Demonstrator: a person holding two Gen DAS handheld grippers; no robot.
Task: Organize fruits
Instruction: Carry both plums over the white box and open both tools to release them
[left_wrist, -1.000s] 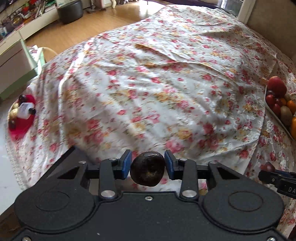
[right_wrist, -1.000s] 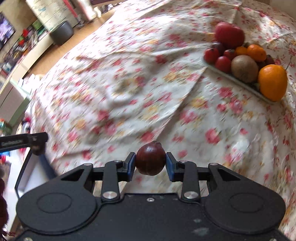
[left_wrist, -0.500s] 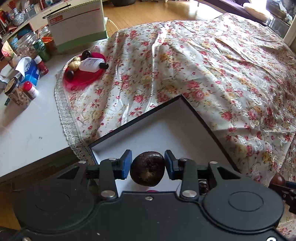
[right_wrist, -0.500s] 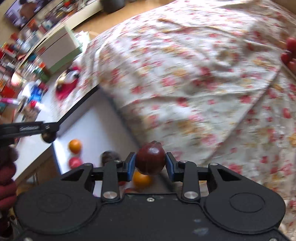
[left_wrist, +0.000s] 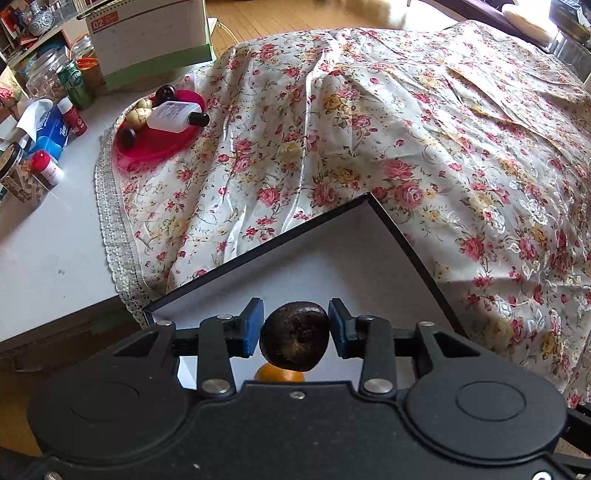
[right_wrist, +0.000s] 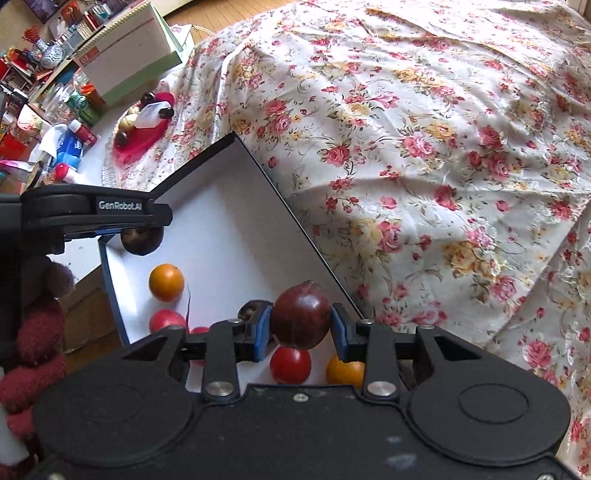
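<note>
Both grippers now over box (right_wrist: 236, 236), off the cloth (left_wrist: 369, 129): left gripper (left_wrist: 295, 334) clamps dark fruit (left_wrist: 294, 341), right gripper (right_wrist: 300, 328) clamps red fruit (right_wrist: 301, 319), box floor directly below, left apparently nearer far corner.

1. A white table (left_wrist: 48, 254) carries a floral tablecloth with lace edge (left_wrist: 369, 122).
2. A black-rimmed white box (left_wrist: 369, 266) lies on the cloth, just beyond the fingers.
3. A red oval plate (left_wrist: 159, 144) lies far beyond, to the left.
</note>
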